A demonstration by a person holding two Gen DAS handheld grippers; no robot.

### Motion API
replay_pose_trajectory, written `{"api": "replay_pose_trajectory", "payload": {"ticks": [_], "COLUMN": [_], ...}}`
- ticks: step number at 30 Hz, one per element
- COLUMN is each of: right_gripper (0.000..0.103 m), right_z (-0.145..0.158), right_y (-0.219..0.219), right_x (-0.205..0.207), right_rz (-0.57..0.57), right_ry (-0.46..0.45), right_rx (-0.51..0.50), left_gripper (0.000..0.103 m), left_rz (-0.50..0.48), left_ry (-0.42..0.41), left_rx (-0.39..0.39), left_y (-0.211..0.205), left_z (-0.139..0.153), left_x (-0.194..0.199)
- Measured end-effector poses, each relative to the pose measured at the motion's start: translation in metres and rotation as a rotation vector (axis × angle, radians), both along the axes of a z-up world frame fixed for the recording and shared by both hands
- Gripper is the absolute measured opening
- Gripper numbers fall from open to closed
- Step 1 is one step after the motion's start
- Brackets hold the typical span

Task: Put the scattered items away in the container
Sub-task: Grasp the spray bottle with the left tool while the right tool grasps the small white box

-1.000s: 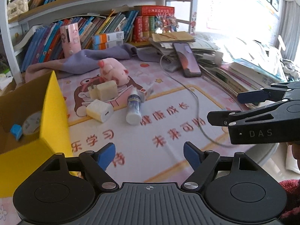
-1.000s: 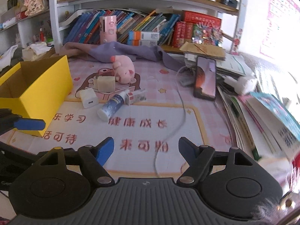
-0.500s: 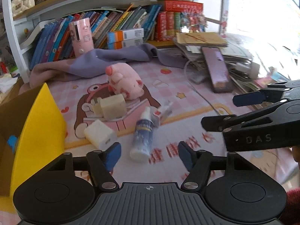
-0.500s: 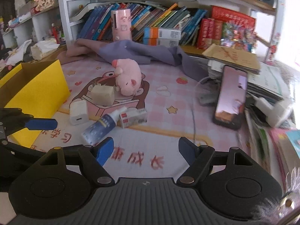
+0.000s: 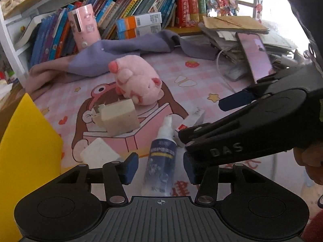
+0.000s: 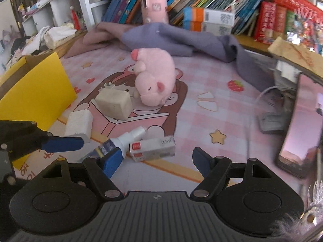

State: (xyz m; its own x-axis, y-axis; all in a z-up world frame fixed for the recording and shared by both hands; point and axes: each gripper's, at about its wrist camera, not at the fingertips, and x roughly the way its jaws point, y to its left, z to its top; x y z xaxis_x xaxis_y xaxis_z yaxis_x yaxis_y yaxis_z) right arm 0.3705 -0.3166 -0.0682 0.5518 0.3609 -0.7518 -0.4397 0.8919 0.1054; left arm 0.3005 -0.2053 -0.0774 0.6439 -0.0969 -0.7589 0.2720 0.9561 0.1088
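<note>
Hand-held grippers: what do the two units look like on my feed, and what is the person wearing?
Both match: black plastic bodies, ribbed grey front plate with a small crosshair mark, round hubs either side, silver pivot screws, blue pads on the fingers. The left hand-held gripper and right hand-held gripper show no cables. The right one's side reads "DAS". A dark red fuzzy sleeve shows at the corner.

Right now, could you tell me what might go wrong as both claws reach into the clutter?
The left claw is closing around the spray bottle without gripping it yet, so the round bottle might roll free. The right claw hovers beside the small box touching that bottle; the claws could collide.
</note>
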Motion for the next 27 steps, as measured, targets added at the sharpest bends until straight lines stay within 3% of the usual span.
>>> {"api": "replay_pose_trajectory", "payload": {"ticks": [13, 15, 27], "right_gripper": [0.062, 0.052, 0.052], "right_z": [-0.023, -0.023, -0.002], "right_y": [0.01, 0.009, -0.013], "right_x": [0.029, 0.029, 0.016], "right_rz": [0.027, 0.026, -0.037], "right_ry": [0.056, 0.042, 0.021], "right_rx": [-0.074, -0.076, -0.01], "left_gripper": [0.034, 0.033, 0.031], "left_rz": [0.025, 0.027, 0.07], "left_ry": [0.108, 0.117, 0.08], "left_rx": [-0.048, -0.05, -0.103], "left_y": [0.002, 0.002, 0.011], "left_z": [-0.017, -0.016, 0.008], "left_x": [0.026, 0.027, 0.005]}}
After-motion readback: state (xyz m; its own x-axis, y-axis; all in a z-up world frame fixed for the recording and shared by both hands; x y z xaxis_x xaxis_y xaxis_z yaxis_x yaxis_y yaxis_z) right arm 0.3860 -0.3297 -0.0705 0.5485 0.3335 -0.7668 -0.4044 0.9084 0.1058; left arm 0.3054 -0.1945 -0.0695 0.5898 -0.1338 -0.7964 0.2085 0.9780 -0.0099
